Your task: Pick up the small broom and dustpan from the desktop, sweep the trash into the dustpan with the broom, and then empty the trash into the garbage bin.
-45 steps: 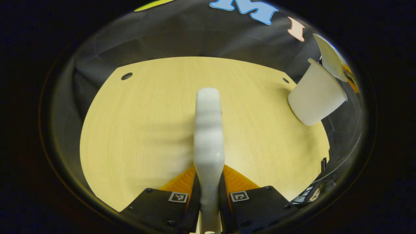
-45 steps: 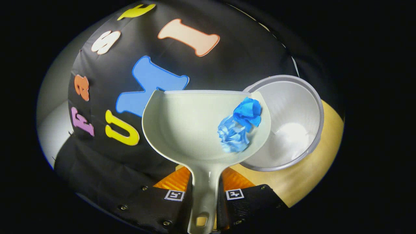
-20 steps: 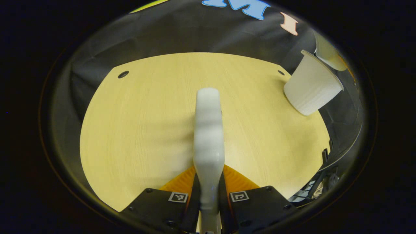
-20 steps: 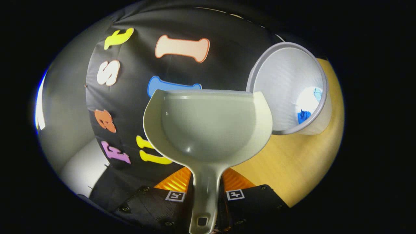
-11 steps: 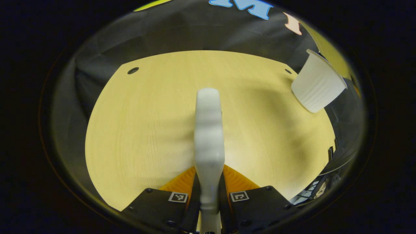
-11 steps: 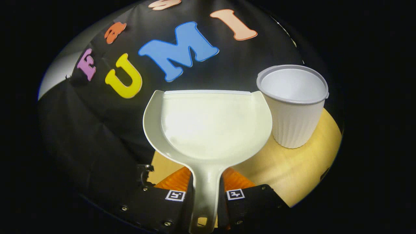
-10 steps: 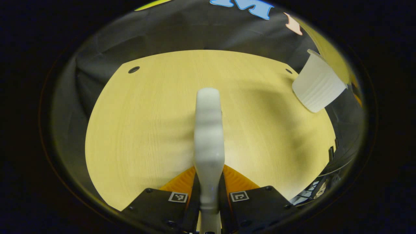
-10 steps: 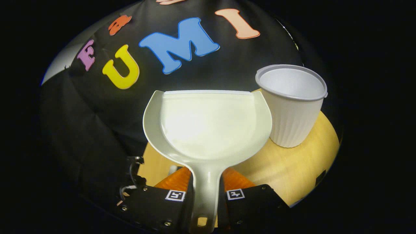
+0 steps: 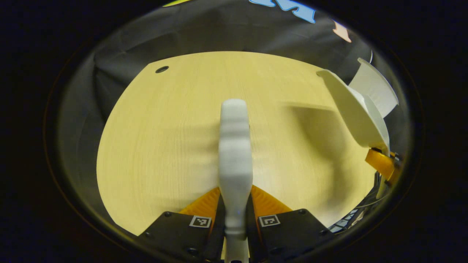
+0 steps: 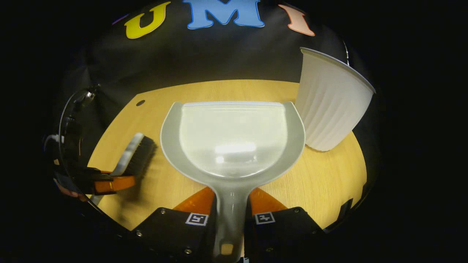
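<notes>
The dustpan is empty. A second ago its tray was tipped at the bin and blue trash lay inside the bin; now the tray is level again, low over the tabletop, with its right rim just beside the bin wall. By this evidence the emptying step is done, and only setting the tools down would remain.

The right gripper is closed on the dustpan handle, both fingers pressing its sides. The left gripper is likewise closed on the broom, whose white back runs forward over the middle of the tabletop. In the right gripper view the broom's bristles point down near the tabletop's left edge, well apart from the dustpan.

The bin stands at the far right corner of the tabletop; whether trash still shows inside it cannot be told from this angle. The tabletop's centre, near edge and far left corner, where a small hole sits, are bare. Judged risk: a rightward swing of the dustpan could knock the bin off the corner.
</notes>
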{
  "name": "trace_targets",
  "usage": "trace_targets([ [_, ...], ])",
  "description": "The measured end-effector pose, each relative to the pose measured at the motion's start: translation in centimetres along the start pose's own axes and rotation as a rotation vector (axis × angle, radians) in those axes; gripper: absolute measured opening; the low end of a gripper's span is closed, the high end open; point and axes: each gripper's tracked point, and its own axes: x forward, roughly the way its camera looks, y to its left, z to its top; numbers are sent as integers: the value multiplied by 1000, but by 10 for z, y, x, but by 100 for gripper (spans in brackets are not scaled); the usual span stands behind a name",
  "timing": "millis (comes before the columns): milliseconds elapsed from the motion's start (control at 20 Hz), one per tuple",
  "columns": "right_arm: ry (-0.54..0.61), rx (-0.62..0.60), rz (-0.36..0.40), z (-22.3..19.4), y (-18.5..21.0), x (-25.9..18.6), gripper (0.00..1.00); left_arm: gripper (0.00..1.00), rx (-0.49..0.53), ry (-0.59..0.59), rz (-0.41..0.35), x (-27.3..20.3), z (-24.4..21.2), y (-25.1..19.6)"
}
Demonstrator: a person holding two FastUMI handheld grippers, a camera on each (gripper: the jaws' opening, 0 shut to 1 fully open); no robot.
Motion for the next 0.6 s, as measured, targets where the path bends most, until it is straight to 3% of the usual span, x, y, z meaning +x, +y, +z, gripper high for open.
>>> trace_targets([
  [400,99,-17,-23,-33,-11,27,32,35,-2,28,32,-13,10,-4],
  [450,109,-19,-21,-36,-12,28,32,31,4,29,38,-14,11,-4],
  [600,134,-12,-13,-41,-13,30,33,35,21,28,51,-16,14,-4],
])
